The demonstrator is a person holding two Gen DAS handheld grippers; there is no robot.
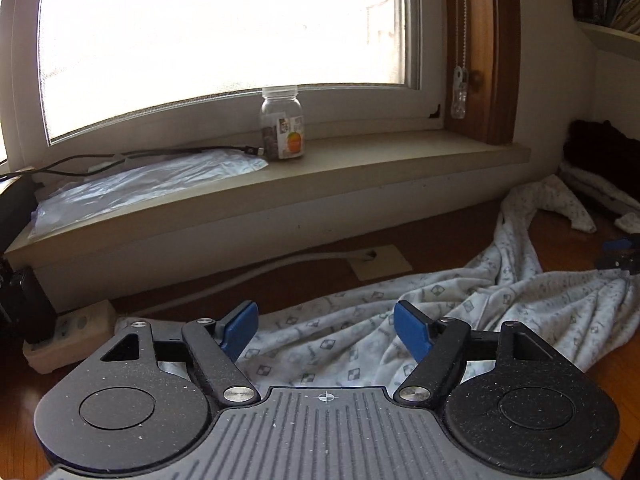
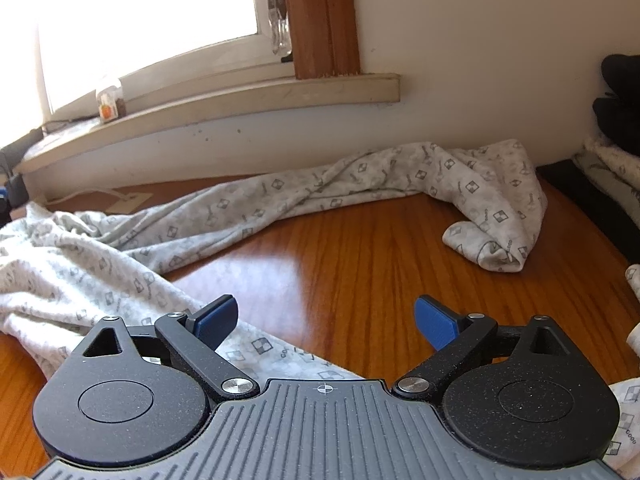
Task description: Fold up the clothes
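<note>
A white garment with a small grey print (image 1: 460, 312) lies crumpled on the wooden table (image 2: 360, 248). My left gripper (image 1: 326, 330) is open and empty, low over the garment's body. In the right wrist view the garment (image 2: 100, 264) spreads to the left, and one long sleeve (image 2: 492, 208) runs along the wall to the right. My right gripper (image 2: 326, 320) is open and empty, over the garment's near edge and bare wood. The right gripper's blue tip (image 1: 618, 254) shows at the right edge of the left wrist view.
A windowsill (image 1: 360, 168) holds a glass jar (image 1: 282, 124), a plastic bag (image 1: 140, 188) and a black cable. A power strip (image 1: 76, 332) and a white cable lie on the table at the left. More clothes, dark and white, are piled at the right (image 2: 616, 112).
</note>
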